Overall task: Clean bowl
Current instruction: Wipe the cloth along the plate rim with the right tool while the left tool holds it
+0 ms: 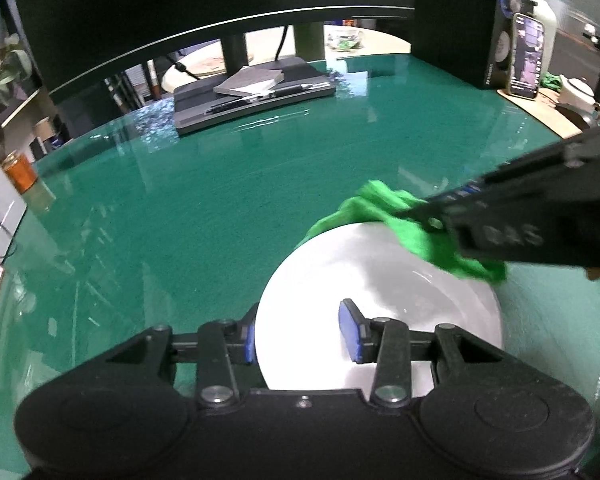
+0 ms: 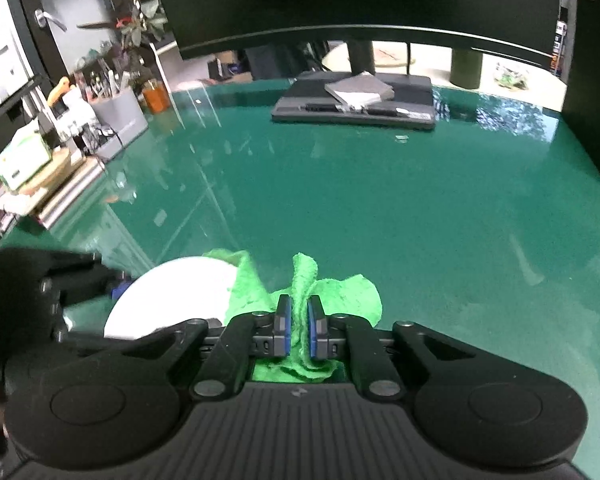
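Observation:
A white bowl (image 1: 380,280) sits on the green table (image 1: 220,208). My left gripper (image 1: 302,334) is shut on the bowl's near rim, one blue pad inside the bowl and one outside. My right gripper (image 2: 299,330) is shut on a bright green cloth (image 2: 304,292). In the left wrist view the right gripper (image 1: 428,216) comes in from the right and presses the cloth (image 1: 416,232) on the bowl's far right rim. The bowl (image 2: 172,296) shows at lower left in the right wrist view, with the left gripper (image 2: 118,286) on its left edge.
A monitor (image 1: 180,8) on a dark base (image 1: 256,100) with a notebook and pens stands at the back. A speaker (image 1: 456,20) and a phone (image 1: 528,56) stand back right. An orange jar (image 2: 156,96) and desk clutter (image 2: 60,132) line the left edge.

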Demonstrator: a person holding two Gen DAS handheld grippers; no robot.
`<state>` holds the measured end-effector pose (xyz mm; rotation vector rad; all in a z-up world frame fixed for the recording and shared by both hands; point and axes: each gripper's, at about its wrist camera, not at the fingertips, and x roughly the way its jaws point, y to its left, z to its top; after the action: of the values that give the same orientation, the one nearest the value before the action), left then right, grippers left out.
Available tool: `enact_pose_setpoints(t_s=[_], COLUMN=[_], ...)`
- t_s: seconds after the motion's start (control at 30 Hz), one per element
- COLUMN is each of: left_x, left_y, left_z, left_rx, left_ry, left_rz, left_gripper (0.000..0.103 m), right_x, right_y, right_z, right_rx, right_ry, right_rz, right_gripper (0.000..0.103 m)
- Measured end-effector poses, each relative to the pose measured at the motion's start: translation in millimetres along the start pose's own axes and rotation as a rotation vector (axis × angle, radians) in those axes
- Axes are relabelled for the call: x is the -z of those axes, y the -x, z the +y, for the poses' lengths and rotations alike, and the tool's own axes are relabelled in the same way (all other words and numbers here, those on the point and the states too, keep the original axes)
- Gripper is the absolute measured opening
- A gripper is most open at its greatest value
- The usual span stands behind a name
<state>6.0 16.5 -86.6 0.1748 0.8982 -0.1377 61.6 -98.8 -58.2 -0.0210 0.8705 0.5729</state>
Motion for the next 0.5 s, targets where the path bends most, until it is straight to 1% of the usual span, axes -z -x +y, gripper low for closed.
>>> enact_pose_setpoints(t_s=[0.1, 0.27, 0.33, 0.43, 0.5], left_x=[-1.4, -0.8, -0.7, -0.7, -0.2], left_y=[-0.3, 0.6, 1.0, 1.0, 1.2], left_z=[-2.1, -3.5, -4.2, -5.3, -5.6], left_rx=[-0.017, -0.033, -0.039, -0.045, -0.048], left_ry=[-0.005, -0.005, -0.012, -0.018, -0.015], left_rz=[0.006, 0.010, 0.011, 0.011, 0.010], left_gripper=[0.039, 0.039, 0.038, 0.039, 0.038], right_x=[-0.5, 17.7, 22.3, 17.7, 8.2], right_y=[-0.9, 19.8, 25.7, 23.7, 14.0], right_z=[-2.1, -13.4, -15.9, -14.4, -8.5], right_rx=[-0.022, -0.053, -0.064, -0.070, -0.074], right_ry=[-0.001, -0.011, -0.023, -0.032, -0.035], right_rz=[-0.008, 0.002, -0.008, -0.038, -0.059], right_gripper=[0.006, 0.006, 0.006, 0.006, 0.006])
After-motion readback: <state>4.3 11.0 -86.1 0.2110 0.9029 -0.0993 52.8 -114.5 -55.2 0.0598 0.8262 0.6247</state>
